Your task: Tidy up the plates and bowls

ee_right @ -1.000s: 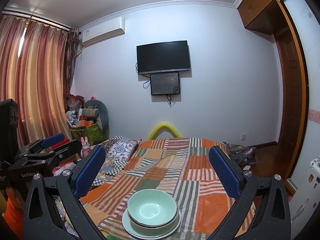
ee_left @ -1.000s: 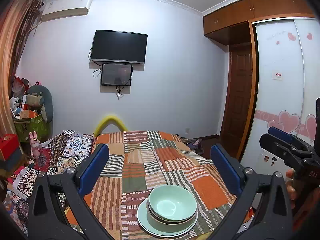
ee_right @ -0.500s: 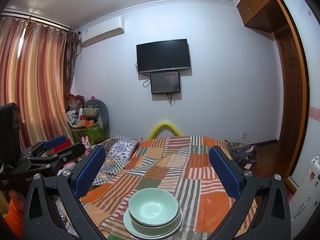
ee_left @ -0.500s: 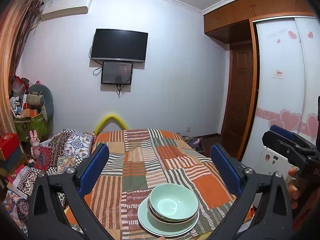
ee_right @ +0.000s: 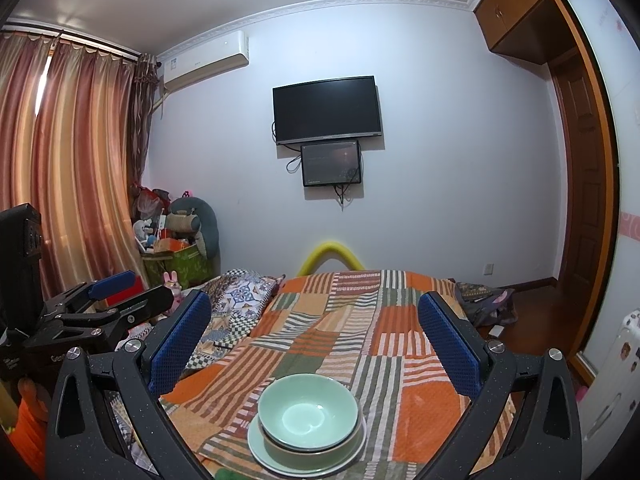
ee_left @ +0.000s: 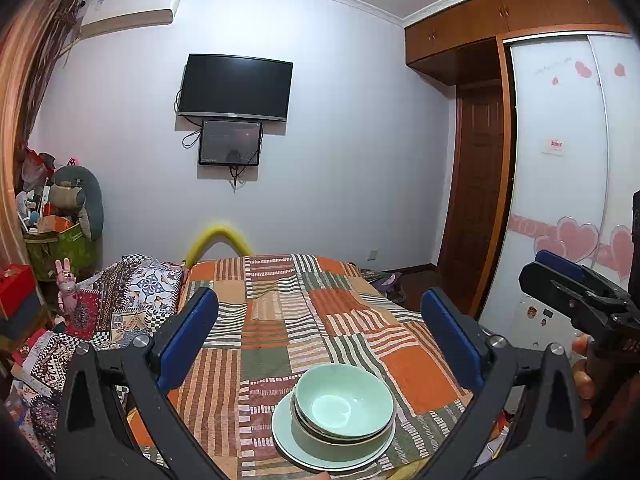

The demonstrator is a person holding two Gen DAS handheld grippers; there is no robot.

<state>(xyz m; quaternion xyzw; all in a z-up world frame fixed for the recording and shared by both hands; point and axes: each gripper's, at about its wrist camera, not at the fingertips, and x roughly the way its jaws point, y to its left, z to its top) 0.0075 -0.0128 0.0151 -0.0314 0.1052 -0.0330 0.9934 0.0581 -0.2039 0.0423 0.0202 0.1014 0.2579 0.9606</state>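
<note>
Your stack of dishes sits at the near end of the bed (ee_left: 280, 320), on the striped patchwork quilt (ee_right: 360, 320). Largest at the bottom: a pale green plate (ee_left: 288, 436). On it, nested bowls (ee_left: 344, 404), mint green inside, the lower rims showing a darker edge. How many bowls there are cannot be told for sure; at least two. The stack is upright and centred on the plate.

Around it: a patterned blanket (ee_left: 132, 296) lies bunched along the bed's left side. On the far wall hang a black television (ee_left: 236, 86) and a smaller screen (ee_left: 230, 142) just below it. A yellow foam arch (ee_left: 218, 240) rises at the bed's far end. A wardrobe with heart stickers (ee_left: 568, 200) stands to the right, curtains (ee_right: 68, 180) to the left. Nothing lies between your tools and the stack.

Your left tool (ee_left: 316, 340) hovers above and behind the stack, jaws spread wide, holding nothing. Your right tool (ee_right: 316, 340) does likewise, wide apart and empty. Both point level toward the far wall, side by side, with the stack low between the blue pads (ee_left: 188, 336). Your fingers (ee_left: 582, 372) wrap the right tool's handle.
</note>
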